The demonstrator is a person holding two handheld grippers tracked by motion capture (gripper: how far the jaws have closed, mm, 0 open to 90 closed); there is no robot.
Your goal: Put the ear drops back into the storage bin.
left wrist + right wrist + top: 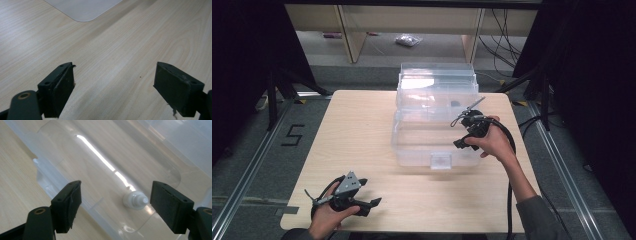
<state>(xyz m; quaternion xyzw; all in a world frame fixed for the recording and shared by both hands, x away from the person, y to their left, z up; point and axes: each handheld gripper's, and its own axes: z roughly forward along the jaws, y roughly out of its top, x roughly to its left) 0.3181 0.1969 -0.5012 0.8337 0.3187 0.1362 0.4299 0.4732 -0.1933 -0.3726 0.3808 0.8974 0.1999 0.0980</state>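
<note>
A clear plastic box (412, 155) stands on the wooden table (357, 130), its lid (437, 82) tipped up at the back. On the box floor (105, 152) lies a small white nozzle-topped bottle (135, 200). My right gripper (463, 137) hangs over the right side of the box. Its jaws are open, and the bottle lies well below the right gripper (116, 200), close to the right-hand pad but untouched. My left gripper (369, 191) rests low at the table's front left. It stands open over bare wood, and nothing is between the jaws of the left gripper (113, 82).
A rounded corner of the box (82, 8) shows at the top of the left gripper view. A latch tab (440, 161) sticks out from the box's front wall. Black tripod legs (277, 85) stand on the floor past the table's far corners.
</note>
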